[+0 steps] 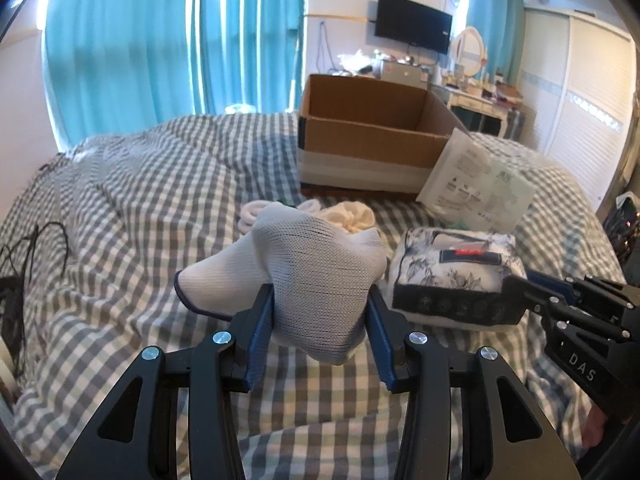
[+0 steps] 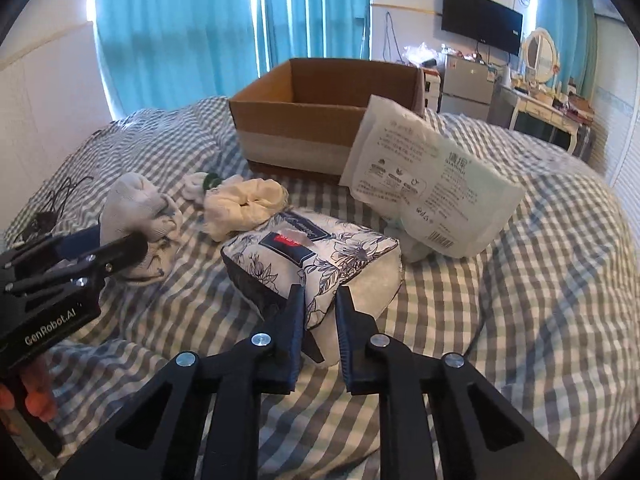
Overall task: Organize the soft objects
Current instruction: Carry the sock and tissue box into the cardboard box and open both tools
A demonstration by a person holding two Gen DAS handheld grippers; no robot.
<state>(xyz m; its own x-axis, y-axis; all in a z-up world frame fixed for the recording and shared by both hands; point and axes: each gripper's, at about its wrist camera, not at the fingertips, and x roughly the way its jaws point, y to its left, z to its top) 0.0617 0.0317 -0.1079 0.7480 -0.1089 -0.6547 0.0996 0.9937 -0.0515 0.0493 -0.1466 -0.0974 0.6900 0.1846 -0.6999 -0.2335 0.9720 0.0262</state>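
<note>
Left gripper [image 1: 320, 320] has its blue pads clamped on a white sock [image 1: 304, 276], the knit bunched up between the two fingers and the navy-edged cuff poking out to the left, lifted just over the checked bedspread [image 1: 160, 184]. From the right wrist camera that same sock [image 2: 136, 208] shows at the left, pinched in the left gripper [image 2: 120, 246] above another bit of patterned white fabric lying on the bed. Over to the right gripper [image 2: 318, 320]: its fingers are drawn close together on the near corner of a blue-and-white floral tissue pack [image 2: 316, 256], the corner fabric squeezed between the pads, pack resting on the bedspread [image 2: 520, 280]. In the left view the tissue pack [image 1: 456, 276] sits just right of the sock, with the right gripper [image 1: 520, 292] gripping its right end. Behind the pack, a cream scrunched-up cloth [image 2: 244, 204] lies on the bed, and a small white roll with something green [image 2: 200, 184] sits further back beside it. A white plastic packet [image 2: 428, 184] leans against the front right corner of an open cardboard box [image 2: 296, 136], which stands at the far side of the bed. Teal curtains [image 2: 180, 32] hang behind, a dark screen [image 2: 480, 20] on the wall to the right.
</note>
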